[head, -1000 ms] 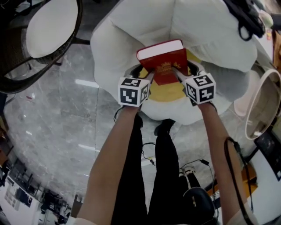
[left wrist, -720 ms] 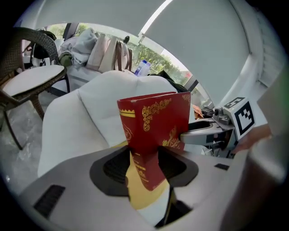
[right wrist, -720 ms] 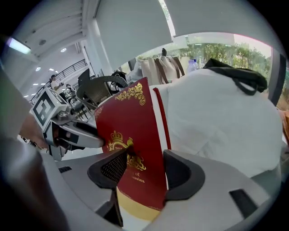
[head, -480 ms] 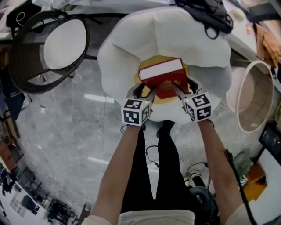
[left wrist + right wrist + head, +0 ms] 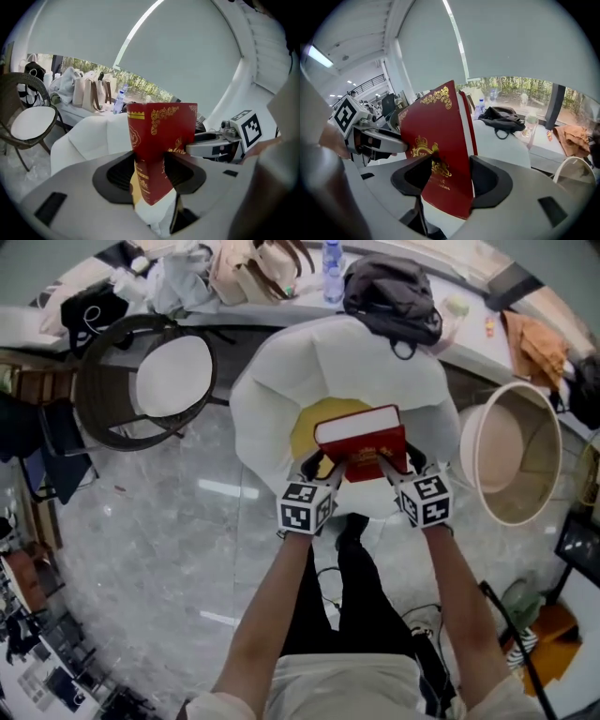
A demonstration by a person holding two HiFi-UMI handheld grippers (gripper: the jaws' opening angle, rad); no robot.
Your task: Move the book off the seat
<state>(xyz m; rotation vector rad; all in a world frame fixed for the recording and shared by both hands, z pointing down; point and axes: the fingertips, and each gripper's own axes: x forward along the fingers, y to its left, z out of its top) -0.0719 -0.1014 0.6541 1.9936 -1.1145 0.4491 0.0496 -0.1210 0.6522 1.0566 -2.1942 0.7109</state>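
Book [image 5: 361,439], red with gold print, sits at the centre of the head view, gripped from the near side by both claws. It overlaps the yellow middle [image 5: 309,427] and front edge of the white seat [image 5: 281,390], with its pale page edge turned toward the top of the frame.

The left claw [image 5: 326,468] holds the book's near left corner. In the left gripper view its dark pads [image 5: 119,174] press on both sides of the book [image 5: 159,140], which stands upright between them. The right claw [image 5: 213,145] reaches in from the right of that frame onto the cover.

The right claw [image 5: 389,465] clamps the near right corner. In the right gripper view the book [image 5: 436,150] leans slightly left between the jaws, and the left claw [image 5: 377,140] shows at left on the cover.

A wicker chair [image 5: 150,381] stands at upper left and a round tub [image 5: 511,451] at right. A black bag [image 5: 392,287] and a bottle [image 5: 333,257] rest on the bench [image 5: 469,334] along the top.
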